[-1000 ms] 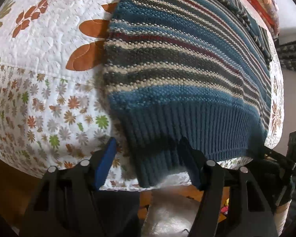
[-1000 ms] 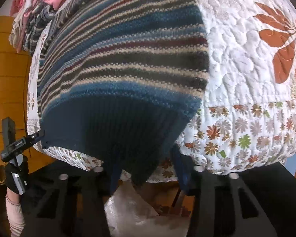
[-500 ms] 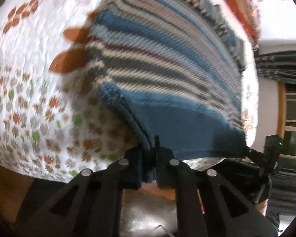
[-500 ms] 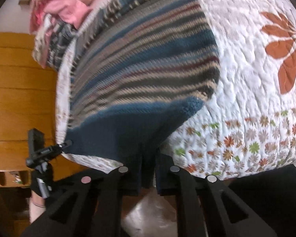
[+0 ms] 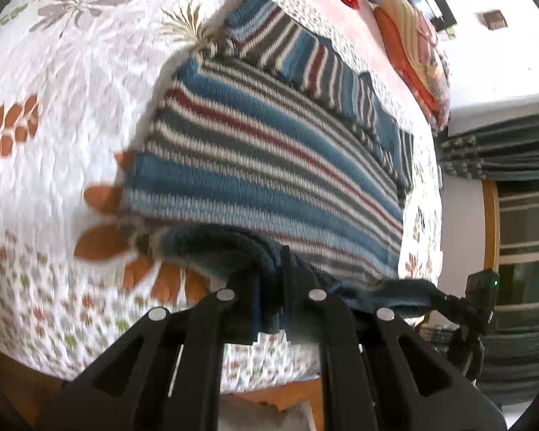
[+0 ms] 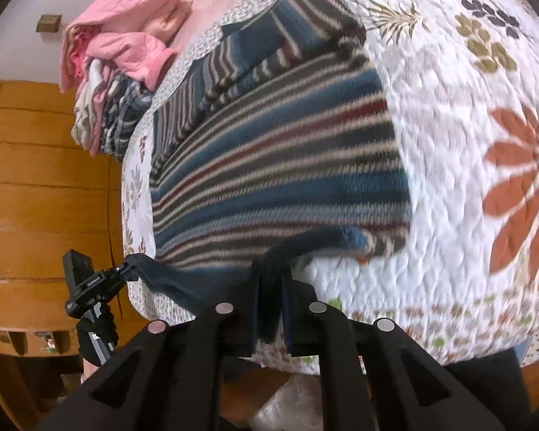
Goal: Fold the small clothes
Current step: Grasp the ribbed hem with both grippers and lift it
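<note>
A small knitted sweater [image 5: 269, 165] with blue, grey, cream and dark red stripes lies flat on a quilted floral bedspread [image 5: 72, 107]; its sleeves are folded across the far end. My left gripper [image 5: 271, 301] is shut on the left corner of the dark blue ribbed hem, lifted off the quilt. In the right wrist view the same sweater [image 6: 280, 165] fills the middle, and my right gripper [image 6: 271, 309] is shut on the hem's right corner. The hem between the two grips is raised and curls over the striped body.
A pile of pink and striped clothes [image 6: 118, 50] sits at the bed's far end. Orange patterned cloth [image 5: 420, 46] lies beyond the sweater. A wooden cabinet [image 6: 43, 197] stands left of the bed, curtains [image 5: 499, 147] to the right. The bedspread [image 6: 467, 143] spreads wide beside the sweater.
Both grippers went from open around the hem to shut on it. They have since lifted the hem and carried it forward over the sweater's body.
</note>
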{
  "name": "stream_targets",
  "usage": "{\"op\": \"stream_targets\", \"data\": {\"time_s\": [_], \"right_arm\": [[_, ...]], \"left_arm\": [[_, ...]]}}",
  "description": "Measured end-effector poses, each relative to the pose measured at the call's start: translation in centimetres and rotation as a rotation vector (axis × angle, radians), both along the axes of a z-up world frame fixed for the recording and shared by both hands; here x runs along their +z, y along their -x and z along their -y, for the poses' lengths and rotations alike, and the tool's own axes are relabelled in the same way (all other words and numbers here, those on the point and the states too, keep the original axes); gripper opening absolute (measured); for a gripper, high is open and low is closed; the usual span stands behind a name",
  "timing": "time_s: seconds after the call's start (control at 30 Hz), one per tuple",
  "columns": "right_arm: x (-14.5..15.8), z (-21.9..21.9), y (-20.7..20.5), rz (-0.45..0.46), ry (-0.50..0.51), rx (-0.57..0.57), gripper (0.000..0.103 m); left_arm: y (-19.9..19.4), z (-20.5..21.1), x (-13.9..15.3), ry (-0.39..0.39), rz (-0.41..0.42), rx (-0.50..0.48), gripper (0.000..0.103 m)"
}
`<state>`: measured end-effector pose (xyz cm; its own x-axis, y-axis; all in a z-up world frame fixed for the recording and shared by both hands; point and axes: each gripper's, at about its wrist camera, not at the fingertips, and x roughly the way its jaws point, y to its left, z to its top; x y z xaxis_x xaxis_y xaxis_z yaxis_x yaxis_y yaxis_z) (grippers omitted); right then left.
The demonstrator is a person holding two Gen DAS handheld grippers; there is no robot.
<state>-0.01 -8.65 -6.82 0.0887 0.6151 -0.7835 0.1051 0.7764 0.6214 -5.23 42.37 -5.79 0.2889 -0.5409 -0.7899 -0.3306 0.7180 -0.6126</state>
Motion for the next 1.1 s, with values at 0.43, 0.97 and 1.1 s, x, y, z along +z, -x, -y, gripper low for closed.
{"op": "stream_targets", "data": {"time_s": [0.43, 0.97, 1.1], "right_arm": [[-5.2, -0.8, -9.5, -0.103, 0.077, -0.012, 0.010], [-6.5, 1.5, -11.8, -0.198, 0.082, -0.096, 0.052], [-4.6, 2.2, -12.6, -0.111, 0.078, -0.069, 0.052]], "left_arm": [[-9.0, 0.2, -4.7, -0.067, -0.055, 0.029, 0.008], [-9.0, -5.5, -5.2, 0.076, -0.113, 0.156, 0.041], [-9.6, -5.1, -3.5, -0.056, -0.036, 0.063, 0.043]]}}
